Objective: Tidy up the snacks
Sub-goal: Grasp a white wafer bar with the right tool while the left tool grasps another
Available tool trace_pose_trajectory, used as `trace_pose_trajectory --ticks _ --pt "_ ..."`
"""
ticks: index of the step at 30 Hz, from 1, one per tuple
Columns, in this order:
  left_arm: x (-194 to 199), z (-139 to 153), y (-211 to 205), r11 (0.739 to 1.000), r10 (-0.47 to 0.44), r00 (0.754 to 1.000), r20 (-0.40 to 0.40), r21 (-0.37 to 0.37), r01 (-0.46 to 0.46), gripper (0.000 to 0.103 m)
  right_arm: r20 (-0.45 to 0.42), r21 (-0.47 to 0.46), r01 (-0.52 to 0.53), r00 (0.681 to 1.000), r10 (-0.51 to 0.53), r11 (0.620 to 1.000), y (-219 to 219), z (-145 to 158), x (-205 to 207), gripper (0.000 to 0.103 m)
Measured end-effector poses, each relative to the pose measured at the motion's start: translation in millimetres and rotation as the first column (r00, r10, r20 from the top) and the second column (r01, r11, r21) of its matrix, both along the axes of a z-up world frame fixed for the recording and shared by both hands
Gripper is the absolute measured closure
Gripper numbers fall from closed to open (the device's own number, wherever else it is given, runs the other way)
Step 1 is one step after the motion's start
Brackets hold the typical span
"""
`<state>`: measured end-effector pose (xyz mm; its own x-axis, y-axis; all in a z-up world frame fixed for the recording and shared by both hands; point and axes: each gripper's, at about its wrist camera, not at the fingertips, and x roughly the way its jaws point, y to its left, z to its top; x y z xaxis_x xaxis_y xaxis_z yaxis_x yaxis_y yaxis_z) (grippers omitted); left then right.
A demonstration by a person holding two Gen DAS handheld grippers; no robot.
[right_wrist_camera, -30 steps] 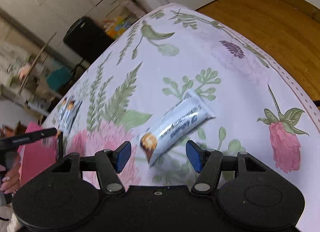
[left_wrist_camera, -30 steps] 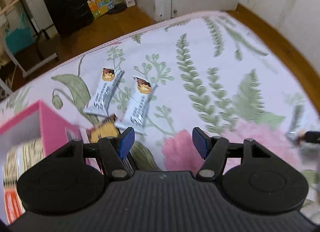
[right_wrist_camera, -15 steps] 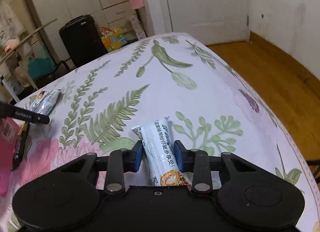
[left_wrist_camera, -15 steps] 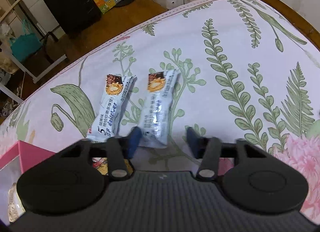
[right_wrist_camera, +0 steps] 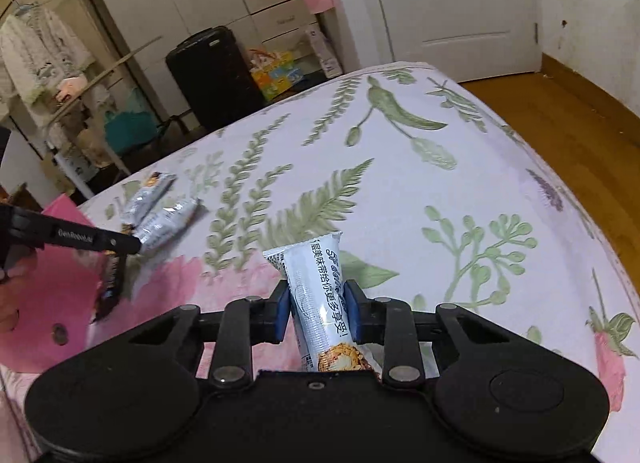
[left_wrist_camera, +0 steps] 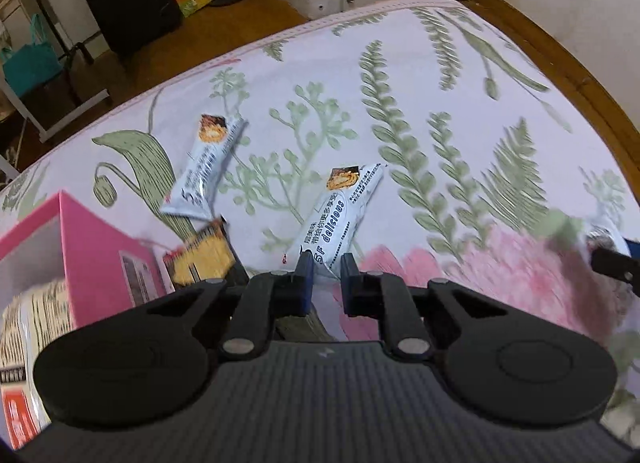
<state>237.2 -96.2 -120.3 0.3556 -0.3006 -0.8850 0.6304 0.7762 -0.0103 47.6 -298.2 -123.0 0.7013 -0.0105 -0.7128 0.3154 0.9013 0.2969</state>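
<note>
Both grippers are gripping snack bars over the flowered bedspread (left_wrist_camera: 460,75); the left gripper (left_wrist_camera: 326,279) is pinching the near end of a white snack bar (left_wrist_camera: 340,211), its blue pads having just been closing in on the wrapper; the bar is slanting away from the jaws with its far end, the one printed with a pastry picture, pointing up the sheet, though I cannot tell whether that end is resting on the cloth. A second white bar (left_wrist_camera: 206,167) is lying flat on the bedspread to the left of it, near but apart; just beside that one a small orange packet (left_wrist_camera: 204,257) is showing, blurred, next to the pink box (left_wrist_camera: 100,251) at the left edge; more packaged goods are sitting inside the box.

The right gripper (right_wrist_camera: 316,317) is clamping a third white bar (right_wrist_camera: 322,303) across its middle, having just been closing too; the bar is standing nearly upright between the blue pads, crimped end up, picture end down near the gripper body. In the right wrist view the left gripper's black finger (right_wrist_camera: 80,239) is reaching in from the left, a hand (right_wrist_camera: 12,295) behind it.
</note>
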Motion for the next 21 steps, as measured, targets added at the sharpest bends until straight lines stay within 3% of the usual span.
trace_pose_trajectory --ticks 4,9,12,13,15,16,21 --pt "-17 8 4 1.000 -0.014 1.000 -0.008 -0.023 0.014 0.090 0.002 0.000 -0.021 1.000 0.021 1.000 8 4 0 0.070" --pt "-28 5 6 0.998 -0.035 0.992 -0.125 -0.049 0.029 0.089 -0.001 0.004 -0.057 0.998 0.057 0.998 15 5 4 0.070" --pt "-35 -3 3 0.998 -0.048 0.987 -0.152 -0.056 0.040 0.085 -0.016 -0.011 -0.080 0.997 0.080 0.997 18 -3 12 0.070" --pt "-38 -3 2 0.997 -0.055 0.989 -0.139 -0.065 0.046 0.083 -0.022 -0.013 -0.090 0.996 0.090 0.996 19 -7 16 0.070" --pt "-45 -2 -1 0.994 -0.084 0.993 -0.082 -0.082 0.077 0.056 -0.042 -0.015 -0.113 0.993 0.112 0.993 20 -14 23 0.069" --pt "-50 0 -2 0.989 -0.114 0.992 -0.048 -0.101 0.108 0.050 -0.054 -0.017 -0.118 0.992 0.117 0.993 20 -18 26 0.067" --pt "-58 0 -17 0.988 -0.148 0.986 0.080 -0.037 0.152 0.045 -0.074 0.004 -0.101 0.992 0.101 0.995 15 -22 22 0.053"
